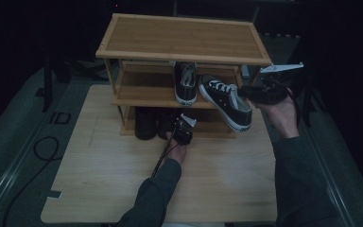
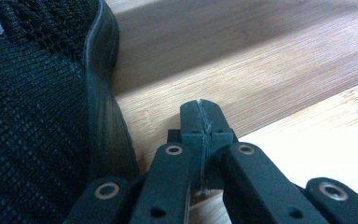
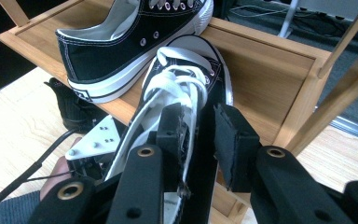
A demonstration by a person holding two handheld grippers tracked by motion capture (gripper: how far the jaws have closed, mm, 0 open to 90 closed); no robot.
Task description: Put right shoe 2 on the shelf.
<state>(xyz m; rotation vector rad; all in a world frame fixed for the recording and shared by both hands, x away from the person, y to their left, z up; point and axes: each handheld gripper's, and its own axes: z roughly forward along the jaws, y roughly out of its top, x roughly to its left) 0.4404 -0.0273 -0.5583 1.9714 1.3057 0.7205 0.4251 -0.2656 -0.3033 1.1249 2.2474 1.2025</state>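
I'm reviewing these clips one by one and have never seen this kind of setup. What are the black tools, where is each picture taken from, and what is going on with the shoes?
A person holds a two-jaw gripper in each hand. The high view looks down on a wooden table bearing a bamboo shoe rack. The other two pictures come from cameras riding on the grippers.

The left gripper is shut and holds nothing, beside a black knit shoe on the lowest shelf.

The right gripper has its jaws on either side of the heel wall of a black-and-white sneaker tilted at the middle shelf's edge; one pad stands clear, so it looks released. Its mate sits on that shelf.
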